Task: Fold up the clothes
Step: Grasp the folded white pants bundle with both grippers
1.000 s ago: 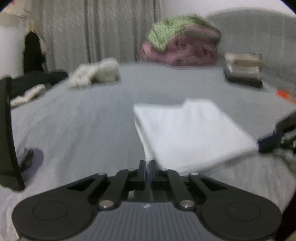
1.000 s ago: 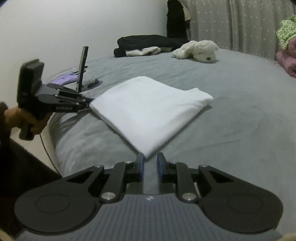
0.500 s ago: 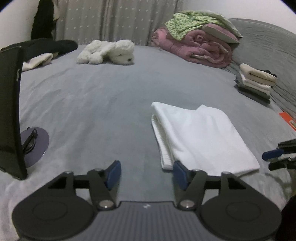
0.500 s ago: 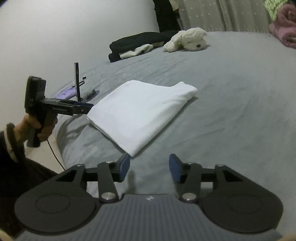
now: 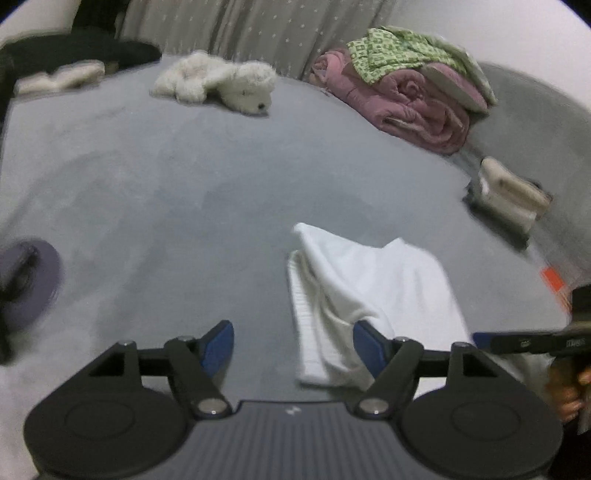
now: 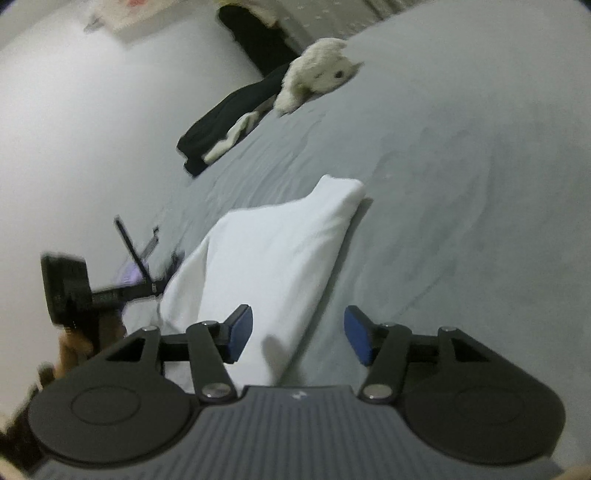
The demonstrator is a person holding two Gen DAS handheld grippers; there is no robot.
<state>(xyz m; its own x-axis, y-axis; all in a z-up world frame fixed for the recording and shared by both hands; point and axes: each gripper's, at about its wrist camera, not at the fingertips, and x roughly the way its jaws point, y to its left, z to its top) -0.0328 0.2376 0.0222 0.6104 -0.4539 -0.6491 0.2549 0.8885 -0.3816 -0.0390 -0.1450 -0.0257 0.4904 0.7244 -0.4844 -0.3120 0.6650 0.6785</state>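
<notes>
Left gripper (image 5: 293,341): jaws spread wide, blue pads apart, nothing between them. It hangs over the near part of the bed, and its right finger overlaps the near left corner of the white cloth in this view; whether they touch cannot be told.

Right gripper (image 6: 298,338): jaws spread wide, holding nothing. The near end of the white cloth lies between and just past its fingers in this view.

White cloth (image 5: 373,291): folded garment, lying flat on the grey bedcover (image 5: 184,192) at the near right of the left wrist view. Its left edge shows stacked layers, slightly rumpled near the gripper. In the right wrist view it runs away from the camera as a long folded slab, its far end a rounded fold.

Soft toy (image 5: 225,83): white plush animal, far left of centre on the bed.

Pink blanket (image 5: 410,107): rolled bundle at the far right, with a green patterned cloth (image 5: 402,48) on top.

Folded stack (image 5: 509,192): cream and dark items at the right, well apart from the white cloth.

Dark clothes (image 6: 229,114): black heap with a pale piece, far side, just beside the soft toy in the right wrist view.

Grey curtain (image 5: 229,26): behind the bed.
</notes>
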